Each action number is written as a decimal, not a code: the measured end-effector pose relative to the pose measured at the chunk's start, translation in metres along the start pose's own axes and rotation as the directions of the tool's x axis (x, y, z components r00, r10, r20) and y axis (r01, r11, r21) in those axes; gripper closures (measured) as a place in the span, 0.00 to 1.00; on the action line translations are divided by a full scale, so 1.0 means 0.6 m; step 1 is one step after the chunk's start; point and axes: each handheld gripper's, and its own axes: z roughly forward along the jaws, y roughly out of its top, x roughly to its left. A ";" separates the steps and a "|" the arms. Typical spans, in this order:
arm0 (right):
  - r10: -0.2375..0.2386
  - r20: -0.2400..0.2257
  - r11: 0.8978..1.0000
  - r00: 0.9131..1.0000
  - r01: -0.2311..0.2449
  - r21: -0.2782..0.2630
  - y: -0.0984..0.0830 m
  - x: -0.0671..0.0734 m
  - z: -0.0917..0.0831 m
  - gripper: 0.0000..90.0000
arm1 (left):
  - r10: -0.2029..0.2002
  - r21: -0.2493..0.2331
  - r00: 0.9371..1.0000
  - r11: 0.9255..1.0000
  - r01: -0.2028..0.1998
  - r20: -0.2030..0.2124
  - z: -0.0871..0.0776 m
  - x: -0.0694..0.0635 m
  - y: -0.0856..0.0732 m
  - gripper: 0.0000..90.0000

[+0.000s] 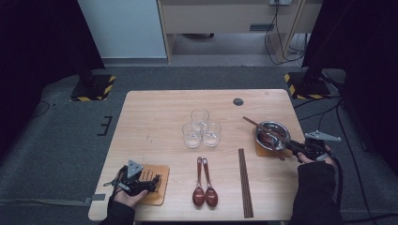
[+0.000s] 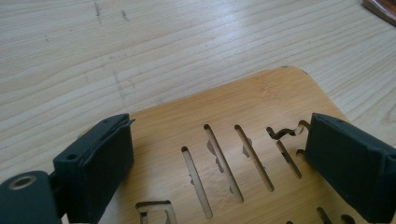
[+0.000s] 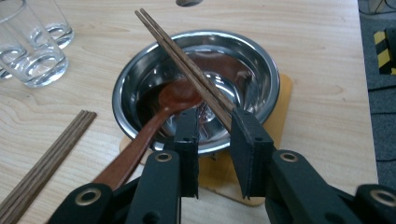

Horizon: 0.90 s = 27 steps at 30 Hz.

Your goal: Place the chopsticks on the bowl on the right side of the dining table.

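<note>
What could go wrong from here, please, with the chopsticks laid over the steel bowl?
The chopsticks lie across the bowl rim, touching the right gripper at one pad; a nudge might roll them off. The bowl sits on a small coaster, so a push could slide it. The spoon leaning inside might tip out.

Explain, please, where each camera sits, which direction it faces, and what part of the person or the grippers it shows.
High view: above the person's side, looking forward and down on the table; both forearms, left gripper and right gripper.
Left gripper view: on the left gripper, looking along its open jaws at a slotted wooden coaster.
Right gripper view: on the right gripper, facing a steel bowl, spoon and chopsticks.
Shared: high and right gripper views both show the glasses.
</note>
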 end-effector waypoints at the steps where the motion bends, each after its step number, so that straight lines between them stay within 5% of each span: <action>1: 0.002 0.002 1.000 1.000 -0.002 0.004 -0.002 -0.001 -0.001 0.82 | 0.000 0.000 1.000 1.000 0.000 0.000 0.000 0.000 0.000 0.08; 27: 0.035 0.052 0.999 0.998 -0.036 0.006 -0.009 -0.022 0.000 0.74 | 0.000 0.000 1.000 1.000 0.000 0.000 0.000 0.000 0.000 0.08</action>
